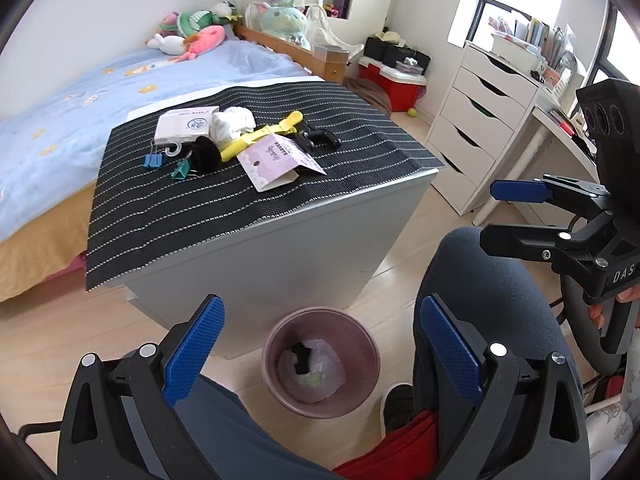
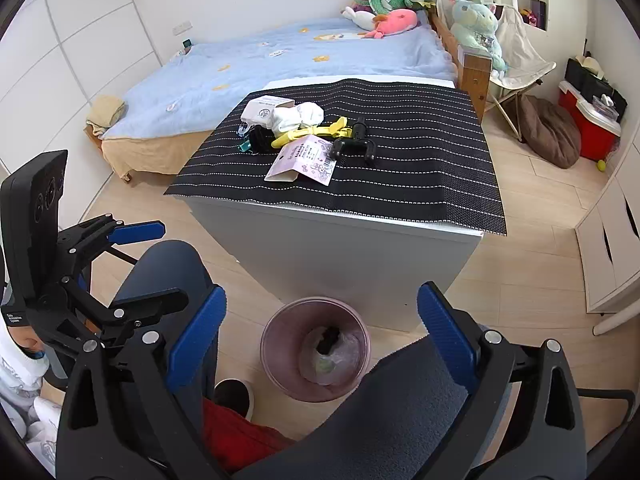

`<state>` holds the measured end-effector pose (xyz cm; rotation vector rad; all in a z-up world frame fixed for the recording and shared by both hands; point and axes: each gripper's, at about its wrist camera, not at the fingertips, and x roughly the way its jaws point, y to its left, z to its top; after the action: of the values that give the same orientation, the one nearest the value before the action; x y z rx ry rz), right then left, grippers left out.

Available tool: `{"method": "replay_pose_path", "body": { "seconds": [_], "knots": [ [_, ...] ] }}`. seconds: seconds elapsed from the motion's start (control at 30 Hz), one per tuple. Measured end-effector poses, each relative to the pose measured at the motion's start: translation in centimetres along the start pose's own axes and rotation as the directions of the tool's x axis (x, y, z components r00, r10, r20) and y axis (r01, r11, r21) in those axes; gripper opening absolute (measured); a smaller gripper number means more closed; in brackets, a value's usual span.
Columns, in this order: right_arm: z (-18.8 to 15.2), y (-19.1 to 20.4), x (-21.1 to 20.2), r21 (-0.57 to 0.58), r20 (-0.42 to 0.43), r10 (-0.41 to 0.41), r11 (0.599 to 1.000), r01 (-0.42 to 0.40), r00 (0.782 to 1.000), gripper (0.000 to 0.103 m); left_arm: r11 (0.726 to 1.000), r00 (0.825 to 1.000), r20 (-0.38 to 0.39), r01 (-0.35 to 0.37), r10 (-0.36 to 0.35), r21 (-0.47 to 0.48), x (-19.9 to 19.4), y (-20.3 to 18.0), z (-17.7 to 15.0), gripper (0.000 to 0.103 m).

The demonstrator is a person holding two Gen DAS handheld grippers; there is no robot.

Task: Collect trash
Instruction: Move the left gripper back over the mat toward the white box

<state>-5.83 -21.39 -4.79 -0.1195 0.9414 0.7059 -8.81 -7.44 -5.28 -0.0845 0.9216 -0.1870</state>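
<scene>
A white cabinet with a black striped mat [image 1: 248, 200] [image 2: 400, 184] carries a pile: a white card box [image 1: 185, 125] [image 2: 264, 109], crumpled white tissue [image 1: 233, 122] [image 2: 300, 117], a yellow clip [image 1: 260, 134] [image 2: 316, 131], a pink paper tag [image 1: 276, 160] [image 2: 305, 159], a black holder [image 1: 316, 138] [image 2: 354, 142], a black pouch [image 1: 206, 154] and binder clips [image 1: 154, 159]. A pink bin [image 1: 322, 362] [image 2: 315, 354] with a plastic liner stands on the floor below. My left gripper [image 1: 320, 354] [image 2: 154, 264] and right gripper [image 2: 318, 344] [image 1: 506, 216] are open, empty, above the bin.
A bed with a blue cover [image 1: 100, 92] [image 2: 280, 60] and plush toys lies behind the cabinet. A white drawer unit [image 1: 476, 120] and desk stand at right. A red cooler [image 1: 394, 84] [image 2: 588, 128] and brown cushion [image 2: 550, 132] sit on the floor. The person's knees [image 1: 496, 312] flank the bin.
</scene>
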Motion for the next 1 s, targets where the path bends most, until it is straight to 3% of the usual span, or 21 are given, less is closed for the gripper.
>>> {"method": "replay_pose_path", "body": {
  "seconds": [0.37, 0.7, 1.0],
  "knots": [
    [1.5, -0.2, 0.3, -0.002, 0.009, 0.008, 1.000, -0.008, 1.000, 0.095, 0.997, 0.996, 0.052, -0.074, 0.074, -0.011, -1.5, 2.8, 2.4, 0.095],
    [3.9, -0.4, 0.4, -0.022, 0.026, 0.006, 1.000, -0.005, 1.000, 0.096, 0.990, 0.985, 0.100, -0.141, 0.142, -0.022, -2.1, 6.9, 8.8, 0.095],
    [5.3, -0.7, 1.0, -0.028, 0.018, 0.009, 1.000, -0.008, 1.000, 0.096, 0.988, 0.987, 0.047, -0.153, 0.152, 0.017, 1.1, 9.4, 14.6, 0.095]
  ]
}}
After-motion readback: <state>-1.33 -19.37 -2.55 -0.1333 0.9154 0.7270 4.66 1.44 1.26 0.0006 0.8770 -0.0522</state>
